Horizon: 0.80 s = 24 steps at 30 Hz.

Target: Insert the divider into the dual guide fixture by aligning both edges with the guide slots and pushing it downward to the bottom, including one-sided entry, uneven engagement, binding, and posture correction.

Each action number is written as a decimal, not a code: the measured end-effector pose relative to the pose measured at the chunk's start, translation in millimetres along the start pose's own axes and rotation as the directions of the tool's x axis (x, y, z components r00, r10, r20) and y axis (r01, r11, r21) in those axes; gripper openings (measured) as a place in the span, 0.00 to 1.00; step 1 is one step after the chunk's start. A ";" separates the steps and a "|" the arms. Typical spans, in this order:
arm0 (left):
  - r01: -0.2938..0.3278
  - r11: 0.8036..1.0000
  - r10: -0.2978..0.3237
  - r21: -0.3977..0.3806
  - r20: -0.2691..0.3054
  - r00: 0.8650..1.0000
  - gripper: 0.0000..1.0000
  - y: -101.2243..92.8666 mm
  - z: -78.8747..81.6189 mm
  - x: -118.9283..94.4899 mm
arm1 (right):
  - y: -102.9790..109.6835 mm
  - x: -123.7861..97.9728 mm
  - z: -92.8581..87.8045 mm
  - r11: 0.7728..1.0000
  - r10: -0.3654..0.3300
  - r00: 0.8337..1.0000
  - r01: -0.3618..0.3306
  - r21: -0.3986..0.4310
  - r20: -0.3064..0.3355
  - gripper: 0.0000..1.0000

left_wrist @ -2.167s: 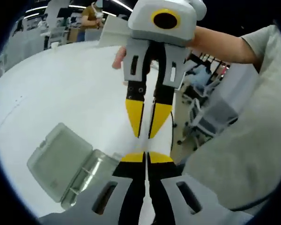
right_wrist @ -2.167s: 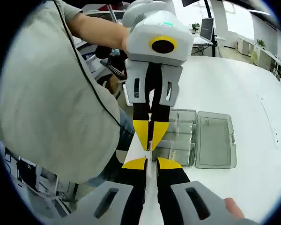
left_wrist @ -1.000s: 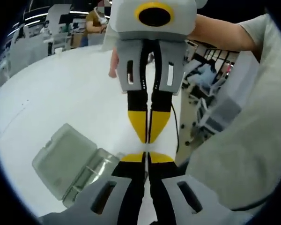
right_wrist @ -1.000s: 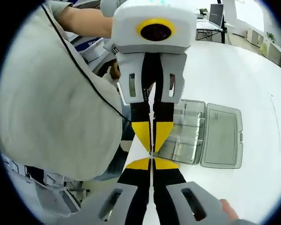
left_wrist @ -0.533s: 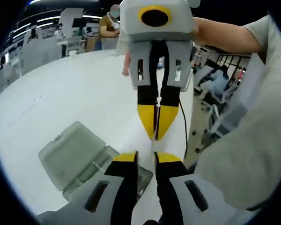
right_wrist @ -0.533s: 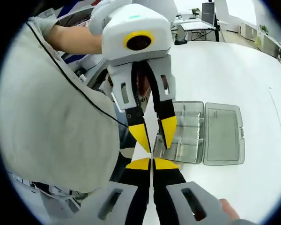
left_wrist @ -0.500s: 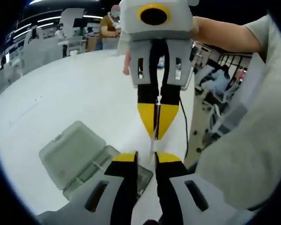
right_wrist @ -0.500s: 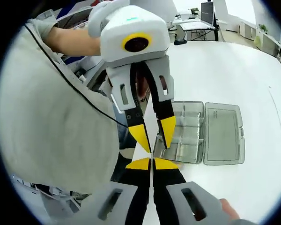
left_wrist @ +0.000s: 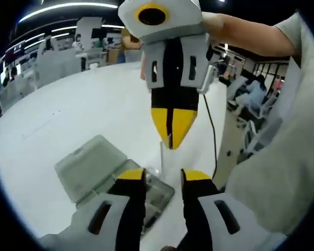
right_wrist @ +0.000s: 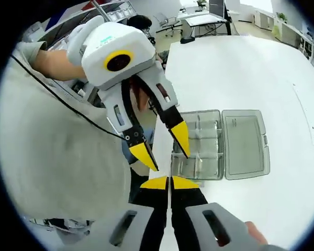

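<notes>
You are early in the job: the divider [left_wrist: 163, 157], a thin clear plate, is held up in the air and has not entered any slot yet. Your right gripper [left_wrist: 170, 137] has its yellow tips clenched on the top edge of that plate, and in the right gripper view it [right_wrist: 170, 184] shows the same pinch, with the plate seen edge-on as a thin line between the tips. Your left gripper [left_wrist: 162, 177] has its jaws spread with the plate standing free between them, touching neither as far as can be seen; in the right gripper view it [right_wrist: 166, 148] shows wide apart too. The clear compartment box [right_wrist: 199, 151], which seems to be the guide fixture, lies on the white table [right_wrist: 251, 68] with its lid [right_wrist: 244, 143] folded flat beside it (the guide slots themselves are too faint to make out). Everything that counts is left: bring the plate over the box, square both edges to the slots, start it evenly, and press it to the bottom. With one gripper holding it, expect it to tilt.
</notes>
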State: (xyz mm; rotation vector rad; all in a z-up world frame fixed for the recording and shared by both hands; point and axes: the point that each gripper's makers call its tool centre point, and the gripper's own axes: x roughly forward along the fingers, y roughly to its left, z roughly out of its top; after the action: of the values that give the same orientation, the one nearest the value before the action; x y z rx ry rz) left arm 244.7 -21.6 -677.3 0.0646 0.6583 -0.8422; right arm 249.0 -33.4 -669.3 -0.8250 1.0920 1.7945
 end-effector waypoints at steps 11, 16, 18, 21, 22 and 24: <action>-0.004 0.997 -0.002 0.073 0.090 0.996 0.50 30.5 0.9 -31.7 | -1.9 14.8 18.9 0.995 -0.063 0.996 0.067 0.073 -0.062 0.00; -0.002 0.997 -0.007 0.074 0.114 0.993 0.63 33.7 -3.2 -36.3 | -9.3 13.2 23.0 0.993 -0.098 0.992 0.103 0.058 -0.085 0.00; -0.015 0.996 0.006 0.083 0.107 0.994 0.67 35.4 -8.1 -36.5 | -12.0 10.7 24.6 0.991 -0.111 0.990 0.116 0.060 -0.092 0.00; -0.020 0.997 0.012 0.073 0.116 0.993 0.69 35.9 -11.8 -36.7 | -14.7 7.7 26.7 0.990 -0.132 0.985 0.137 0.035 -0.112 0.00; -0.027 0.997 0.018 0.071 0.121 0.992 0.70 36.8 -12.1 -36.4 | -15.4 7.9 28.1 0.989 -0.138 0.984 0.143 0.030 -0.115 0.00; -0.036 0.997 0.028 0.065 0.132 0.991 0.72 38.2 -10.8 -36.3 | -17.1 9.5 28.8 0.989 -0.144 0.982 0.149 0.025 -0.124 0.00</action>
State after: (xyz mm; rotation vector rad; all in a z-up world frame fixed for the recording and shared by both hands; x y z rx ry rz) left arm 248.7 31.9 -673.1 0.0798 0.5047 -0.8303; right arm 257.6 0.2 -671.8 -0.9789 1.1069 1.6163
